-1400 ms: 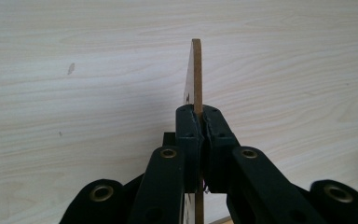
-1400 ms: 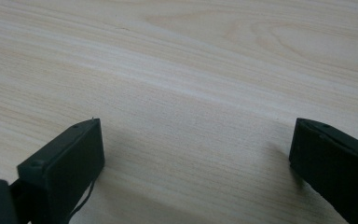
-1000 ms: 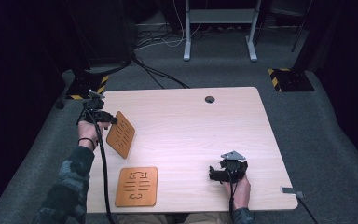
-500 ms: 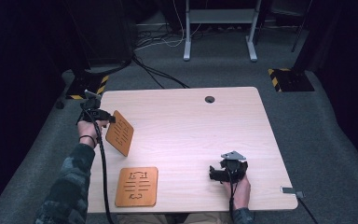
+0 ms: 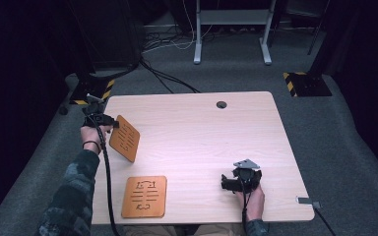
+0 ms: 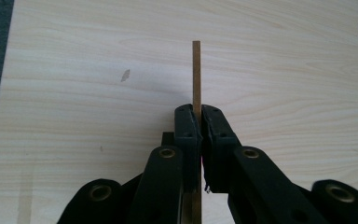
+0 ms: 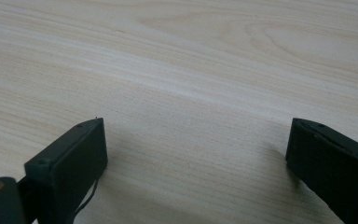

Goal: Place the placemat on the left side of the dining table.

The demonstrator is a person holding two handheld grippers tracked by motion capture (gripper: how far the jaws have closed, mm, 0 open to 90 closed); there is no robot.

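A thin orange-brown wooden board with cut slots (image 5: 124, 138) hangs tilted above the left side of the pale wooden table (image 5: 197, 128), pinched at its edge by the left gripper (image 6: 197, 112). A second matching slotted board (image 5: 144, 196) lies flat near the front left. The right gripper (image 5: 225, 182) rests at the near right, jaws wide apart, holding nothing.

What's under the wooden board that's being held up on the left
Bare table shows beneath the lifted board, which the left gripper holds tilted by its edge. The strip of tabletop directly behind the board's face is covered in the high view.
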